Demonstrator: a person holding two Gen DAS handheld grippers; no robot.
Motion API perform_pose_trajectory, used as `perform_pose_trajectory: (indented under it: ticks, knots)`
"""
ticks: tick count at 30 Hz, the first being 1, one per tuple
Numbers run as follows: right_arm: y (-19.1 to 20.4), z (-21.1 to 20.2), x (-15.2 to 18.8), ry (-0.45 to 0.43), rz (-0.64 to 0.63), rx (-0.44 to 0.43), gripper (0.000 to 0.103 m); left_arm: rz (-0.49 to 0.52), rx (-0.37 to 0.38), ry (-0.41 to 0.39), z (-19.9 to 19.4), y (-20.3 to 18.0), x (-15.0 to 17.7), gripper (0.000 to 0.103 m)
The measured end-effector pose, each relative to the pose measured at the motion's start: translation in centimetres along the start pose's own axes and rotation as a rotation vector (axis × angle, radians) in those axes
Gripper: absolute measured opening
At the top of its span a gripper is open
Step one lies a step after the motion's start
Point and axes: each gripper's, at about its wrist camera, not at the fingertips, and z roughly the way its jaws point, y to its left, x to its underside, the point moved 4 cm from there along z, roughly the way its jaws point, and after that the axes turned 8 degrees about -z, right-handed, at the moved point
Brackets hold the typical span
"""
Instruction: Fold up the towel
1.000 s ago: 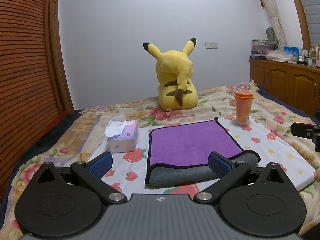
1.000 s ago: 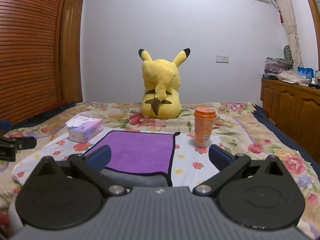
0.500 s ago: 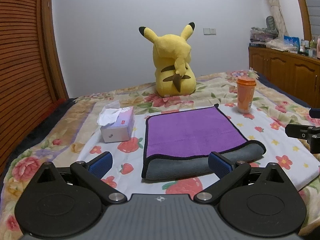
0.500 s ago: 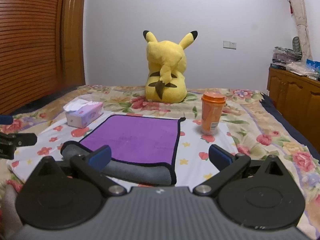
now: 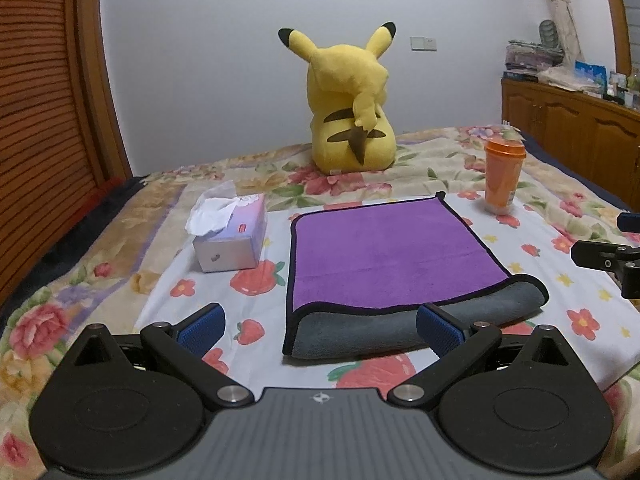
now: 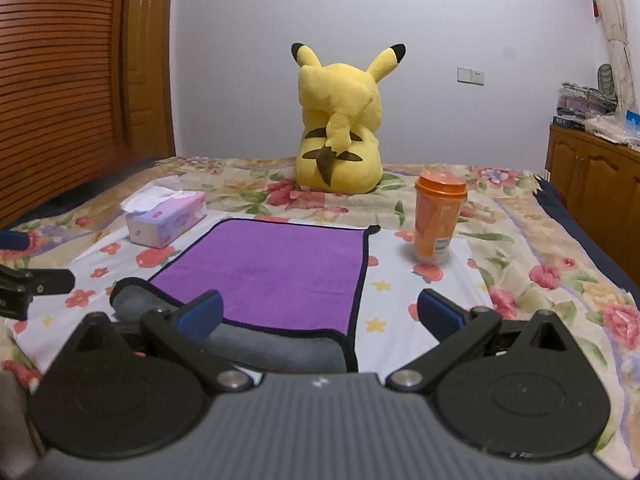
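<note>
**Towel partly folded, both grippers empty above near edge**

Towel (image 5: pixel 394 254) flat on flowered bedspread (image 5: pixel 520 264), purple side up, near edge turned back to show a grey roll; far corner carries a small loop.

Left gripper (image 5: pixel 320 330): jaws spread wide, nothing between the blue pads, hovering short of the grey roll toward its left end. Right gripper (image 6: pixel 320 316): jaws likewise spread and empty, over the right near corner. Probably poised one per end so the rolled edge can be taken at two points and carried evenly toward the far hem.

Outward: tissue box (image 5: pixel 230 240) just left of towel, orange cup (image 5: pixel 503 178) near its far right corner, yellow plush toy (image 5: pixel 352 104) well behind. All apart from the cloth, likely clear of the fold path.

Hard to make out: underside of roll, number of layers in it, gap between pads and cloth. Each gripper only partly visible at the other view's edge.
</note>
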Motion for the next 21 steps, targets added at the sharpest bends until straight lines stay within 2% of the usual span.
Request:
perform_pose_trajectory:
  ticks: [19, 21]
  knots:
    - [-0.6, 3.6, -0.2, 0.054, -0.01, -0.014, 0.103, -0.013, 0.033, 0.054, 4.4, 1.6, -0.9, 0.103]
    - [-0.7, 4.2, -0.2, 0.065, -0.01, -0.019, 0.103, -0.014, 0.035, 0.069, 5.1, 2.0, -0.8, 0.1]
